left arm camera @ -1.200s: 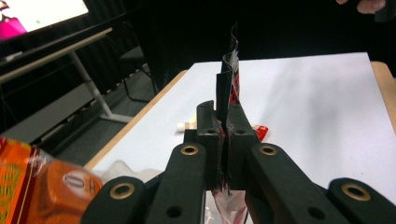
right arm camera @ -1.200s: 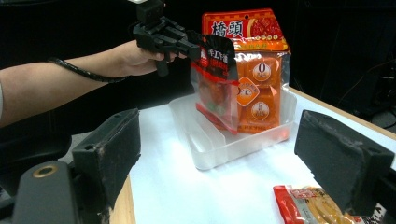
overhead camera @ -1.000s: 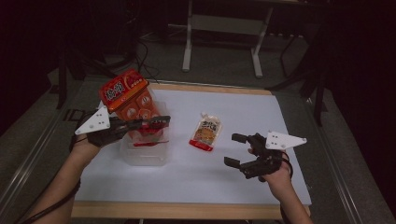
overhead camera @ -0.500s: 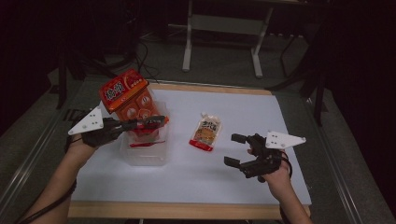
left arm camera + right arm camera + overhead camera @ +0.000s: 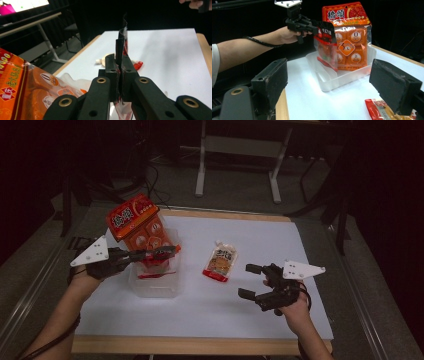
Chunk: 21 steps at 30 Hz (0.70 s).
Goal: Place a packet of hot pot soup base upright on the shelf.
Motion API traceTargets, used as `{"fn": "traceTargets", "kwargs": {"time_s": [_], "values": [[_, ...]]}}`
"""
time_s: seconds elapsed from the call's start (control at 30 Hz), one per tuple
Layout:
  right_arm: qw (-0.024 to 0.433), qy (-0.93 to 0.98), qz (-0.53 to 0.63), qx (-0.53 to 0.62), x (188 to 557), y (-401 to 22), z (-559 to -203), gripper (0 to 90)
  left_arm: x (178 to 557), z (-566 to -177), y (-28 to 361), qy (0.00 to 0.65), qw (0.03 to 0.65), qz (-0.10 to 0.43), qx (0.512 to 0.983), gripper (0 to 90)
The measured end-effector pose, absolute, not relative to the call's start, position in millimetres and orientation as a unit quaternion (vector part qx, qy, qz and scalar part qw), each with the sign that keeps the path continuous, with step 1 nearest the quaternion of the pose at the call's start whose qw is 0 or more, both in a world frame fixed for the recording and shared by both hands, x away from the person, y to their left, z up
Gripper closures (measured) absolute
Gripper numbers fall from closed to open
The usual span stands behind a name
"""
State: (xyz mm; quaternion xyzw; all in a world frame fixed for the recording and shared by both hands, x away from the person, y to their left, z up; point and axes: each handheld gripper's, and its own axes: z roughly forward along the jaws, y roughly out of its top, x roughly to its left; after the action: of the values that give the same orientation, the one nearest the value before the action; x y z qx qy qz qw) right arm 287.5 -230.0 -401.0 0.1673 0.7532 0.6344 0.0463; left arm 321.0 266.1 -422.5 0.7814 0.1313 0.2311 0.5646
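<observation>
Gripping the top edge of a small red-and-black foil snack packet (image 5: 159,262), left claw (image 5: 167,252) clamped tight, packet hanging over the clear plastic tub (image 5: 155,287) beside a tall orange biscuit bag (image 5: 137,225) standing in it; farther right, an orange sauce pouch (image 5: 220,262) flat on the white counter (image 5: 260,237); right claw (image 5: 252,281) spread apart, holding nothing

Room is dark, light falls mostly on the table (image 5: 310,245): white top, light wood edge showing at 6 and 12 o'clock. Grey floor (image 5: 240,185) around it. At 12 o'clock a white-legged desk frame (image 5: 239,155) stands behind the table, black cables (image 5: 155,175) trailing on the floor at 11. Dark stand legs (image 5: 340,205) at 2 o'clock. Lit screen (image 5: 23,5) off in the background, left gripper view.
</observation>
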Motion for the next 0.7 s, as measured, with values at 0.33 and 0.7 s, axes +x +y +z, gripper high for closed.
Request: {"fn": "traceTargets", "kwargs": {"time_s": [0.33,0.7], "values": [[0.043,0.753,0.635,0.168,287.2,-230.5,-401.7,15.2,315.1,-418.1,263.7,0.114,0.563,0.24,0.783,87.4],[0.038,0.756,0.632,0.167,288.2,-228.4,-404.5,15.3,322.4,-425.2,262.0,0.12,0.559,0.232,0.787,87.4]]}}
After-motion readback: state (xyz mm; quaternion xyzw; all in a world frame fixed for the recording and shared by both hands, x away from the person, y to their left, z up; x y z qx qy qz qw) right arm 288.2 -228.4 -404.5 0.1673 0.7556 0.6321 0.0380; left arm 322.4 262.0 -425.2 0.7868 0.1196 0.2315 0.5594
